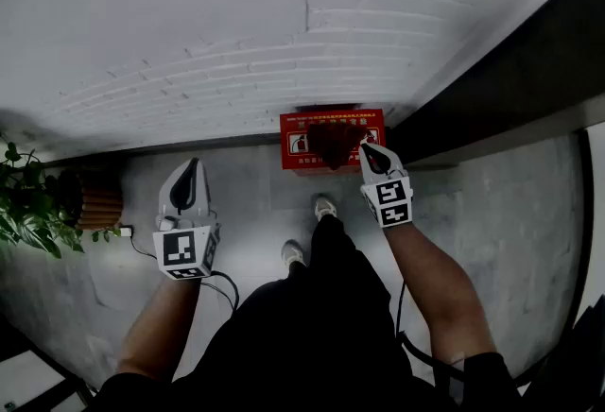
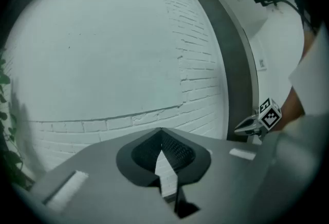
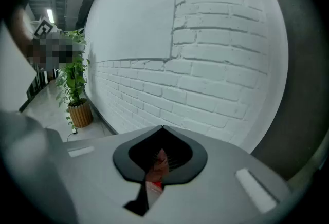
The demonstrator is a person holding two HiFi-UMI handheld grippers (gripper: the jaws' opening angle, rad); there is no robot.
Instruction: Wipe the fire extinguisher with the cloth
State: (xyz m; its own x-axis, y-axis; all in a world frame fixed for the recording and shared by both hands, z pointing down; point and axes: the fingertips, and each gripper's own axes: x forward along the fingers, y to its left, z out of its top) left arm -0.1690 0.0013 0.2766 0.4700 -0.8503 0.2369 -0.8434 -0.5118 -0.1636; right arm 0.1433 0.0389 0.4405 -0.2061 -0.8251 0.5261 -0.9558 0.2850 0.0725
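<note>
A white brick wall (image 1: 189,13) fills the far part of the scene, with a grey floor (image 1: 246,202) running along its foot and a dark grey strip (image 1: 529,70) slanting down the right side. The person stands near the wall in black trousers (image 1: 321,306), both forearms stretched forward and the shoes (image 1: 324,207) pointing at the wall.

A red fire extinguisher box (image 1: 298,141) sits on the floor against the wall, just right of centre and straight ahead of the feet. Whether an extinguisher stands in it cannot be made out. At the far left a green plant (image 1: 28,202) grows from a ribbed basket pot (image 1: 95,202), and a thin cable (image 1: 142,249) lies on the floor near it.

The left gripper (image 1: 192,164) hangs over bare floor, well to the left of the box. Its jaws meet at the tips with nothing between them, and only brick shows past them.

The right gripper (image 1: 365,148) is at the right edge of the box. Its jaws are pressed together, pinching a dark reddish cloth (image 1: 331,144) that hangs in front of the red box.
</note>
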